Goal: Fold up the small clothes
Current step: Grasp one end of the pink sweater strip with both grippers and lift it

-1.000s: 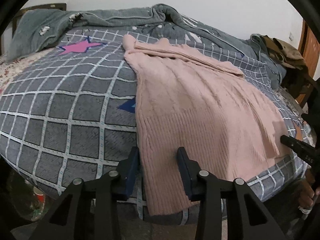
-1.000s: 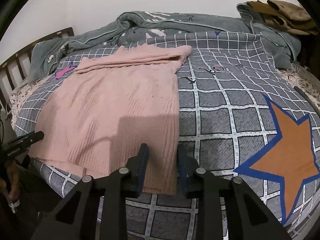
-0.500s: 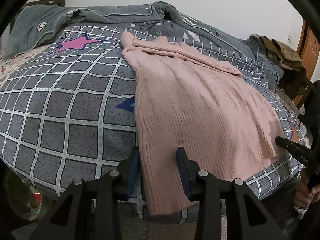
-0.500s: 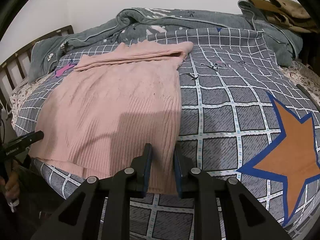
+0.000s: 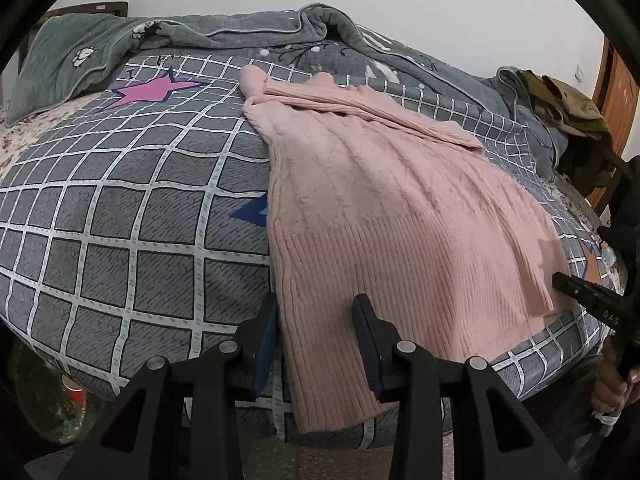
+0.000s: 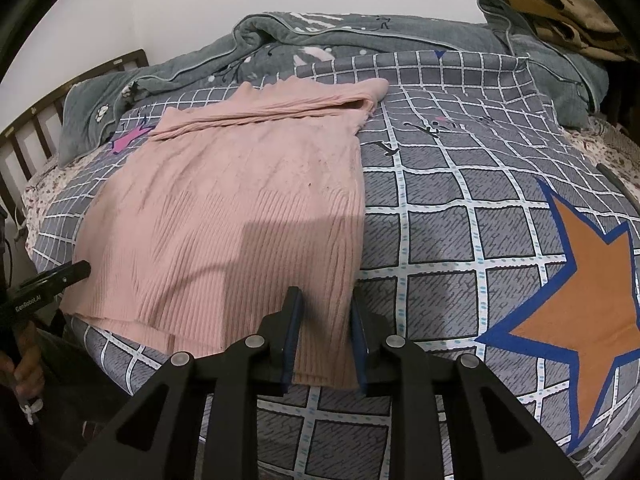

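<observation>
- A bed (image 5: 120,216) under a grey checked cover is filling both views, its near edge dropping out of sight below the grippers.
- A grey-green quilt (image 6: 320,40) is lying bunched along the far side; brown clothes (image 6: 568,12) piled beyond it are partly cut off by the lens rim.
- The pink knit sweater (image 5: 380,232) is lying flat near the bed's front edge, sleeves folded across its top, hem hanging slightly over.
- The left hand-held gripper (image 5: 316,340) is straddling the hem's left corner, jaws apart; whether the pads are pressing the knit is hard to tell.
- The right hand-held gripper (image 6: 324,340) is straddling the hem's right corner, jaws opening, fabric between them.
</observation>
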`<state>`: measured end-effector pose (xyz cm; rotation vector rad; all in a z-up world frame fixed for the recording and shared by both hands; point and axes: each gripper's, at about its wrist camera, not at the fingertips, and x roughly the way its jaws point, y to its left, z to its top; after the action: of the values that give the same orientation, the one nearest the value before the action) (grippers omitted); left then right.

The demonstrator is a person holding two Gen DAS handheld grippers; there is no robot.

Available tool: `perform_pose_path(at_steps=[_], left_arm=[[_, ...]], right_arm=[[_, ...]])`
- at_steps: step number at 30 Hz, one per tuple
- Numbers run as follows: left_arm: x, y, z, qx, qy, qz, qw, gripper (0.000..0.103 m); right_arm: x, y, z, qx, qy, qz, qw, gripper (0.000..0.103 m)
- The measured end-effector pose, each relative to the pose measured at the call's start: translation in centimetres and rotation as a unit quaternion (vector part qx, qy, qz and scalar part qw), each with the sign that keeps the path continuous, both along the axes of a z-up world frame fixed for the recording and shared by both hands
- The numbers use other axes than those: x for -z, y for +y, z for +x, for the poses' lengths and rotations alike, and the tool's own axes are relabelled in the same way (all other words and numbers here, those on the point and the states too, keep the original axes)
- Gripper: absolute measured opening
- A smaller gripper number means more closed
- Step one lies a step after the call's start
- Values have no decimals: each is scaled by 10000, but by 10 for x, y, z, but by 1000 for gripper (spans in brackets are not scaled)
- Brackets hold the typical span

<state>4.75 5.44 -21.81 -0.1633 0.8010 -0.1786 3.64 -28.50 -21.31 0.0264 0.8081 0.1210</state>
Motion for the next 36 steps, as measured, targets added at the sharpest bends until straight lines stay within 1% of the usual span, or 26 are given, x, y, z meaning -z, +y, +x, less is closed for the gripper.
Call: perform_pose_path(at_steps=[7,14,15,16,17,18,19,21,23,24,25,26,28,32,34,36], left_arm=[[0,0,-1,-1,28,-65,10000,36],[0,2,-2,52,92,-271,9996,35],[0,3,-2,61,114,-333,9994,28],[1,4,-2,55,138,-385,9991,16],[2,4,-1,83,204,-461,9987,13],[3,5,0,86,231,-532,9983,11],[3,6,-1,75,235,-564,9981,7],[1,7,-1,112,240,-640,9976,7],[-3,9,-2,142,244,-752,9968,7],[-6,11,-3,177,257,-894,9955,7],[-10,15,-4,189,266,-1119,9932,7],[-14,19,-5,171,250,-1277,9914,7],[-24,24,-7,131,164,-1460,9891,7],[-44,24,-9,115,41,-1453,9893,6],[-56,22,-10,79,-37,-1364,9906,6],[-66,23,-8,53,-59,-1370,9905,6]], right_arm=[[1,-1,-1,-118,41,88,9999,27],[3,3,-2,-206,71,70,9997,28],[3,4,-3,-218,73,58,9997,28],[3,5,-3,-232,68,32,9997,25],[3,6,-3,-252,60,11,9997,22],[4,7,-4,-295,67,27,9995,13],[4,8,-4,-349,85,54,9993,11],[3,9,-6,-361,63,39,9993,9],[1,5,-8,-375,54,207,9991,9],[-1,2,-9,-368,64,375,9986,8],[-4,-4,-9,-379,82,692,9968,8],[-6,-8,-10,-394,103,900,9951,8],[-11,-13,-11,-365,94,1098,9932,8],[-26,-19,-14,-354,6,1491,9882,8],[-36,-18,-15,-352,-57,1545,9874,8],[-46,-16,-14,-343,-96,1578,9868,7]])
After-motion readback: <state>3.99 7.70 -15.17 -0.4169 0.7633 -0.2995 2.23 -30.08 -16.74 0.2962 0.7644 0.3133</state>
